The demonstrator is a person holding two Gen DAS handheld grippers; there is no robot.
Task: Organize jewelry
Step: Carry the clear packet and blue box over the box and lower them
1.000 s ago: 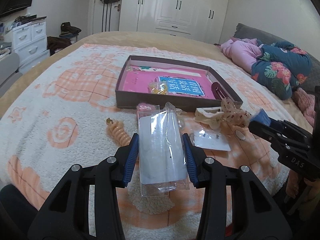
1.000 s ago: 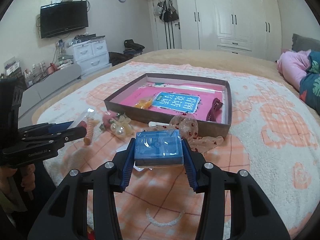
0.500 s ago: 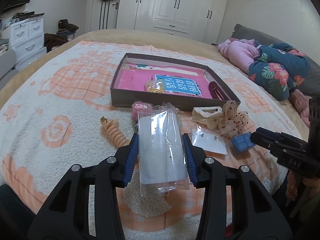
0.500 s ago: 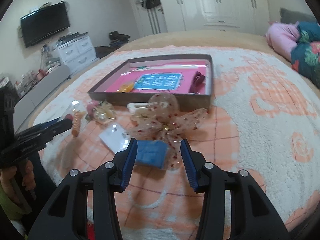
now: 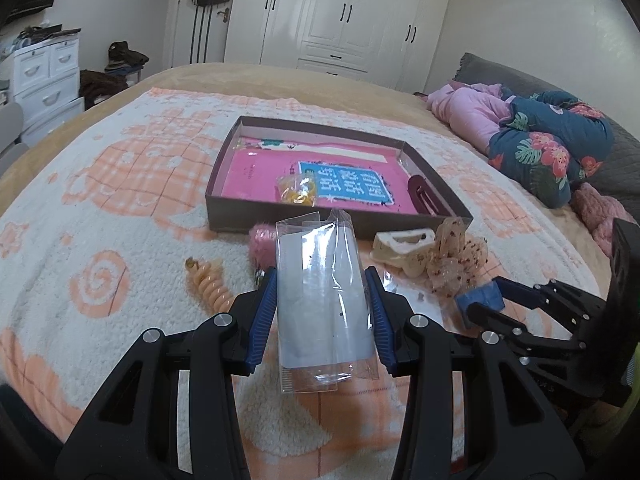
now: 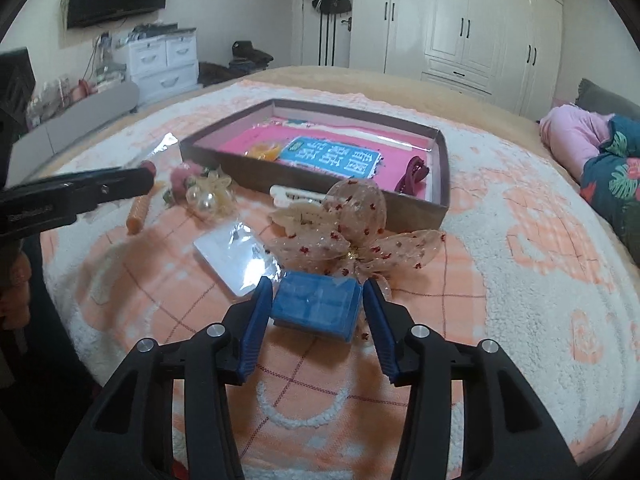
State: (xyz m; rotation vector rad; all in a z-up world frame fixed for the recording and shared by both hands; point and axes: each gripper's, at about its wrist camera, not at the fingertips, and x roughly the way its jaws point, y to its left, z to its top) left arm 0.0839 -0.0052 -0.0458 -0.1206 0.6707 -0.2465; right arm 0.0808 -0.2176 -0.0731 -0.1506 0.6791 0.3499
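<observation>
1. Jewelry lay loose on the blanket [image 6: 520, 288] just before the tray [image 5: 280, 218].
2. My left gripper [image 5: 322, 312] was clamped on a clear packet [image 5: 320, 300], held above the blanket.
3. My right gripper [image 6: 318, 308] was clamped on a blue box [image 6: 316, 306], touching the bow [image 6: 352, 236].

black plastic tongs [image 5: 322, 316], ribbed blue pads [image 5: 262, 320], silver screws
</observation>
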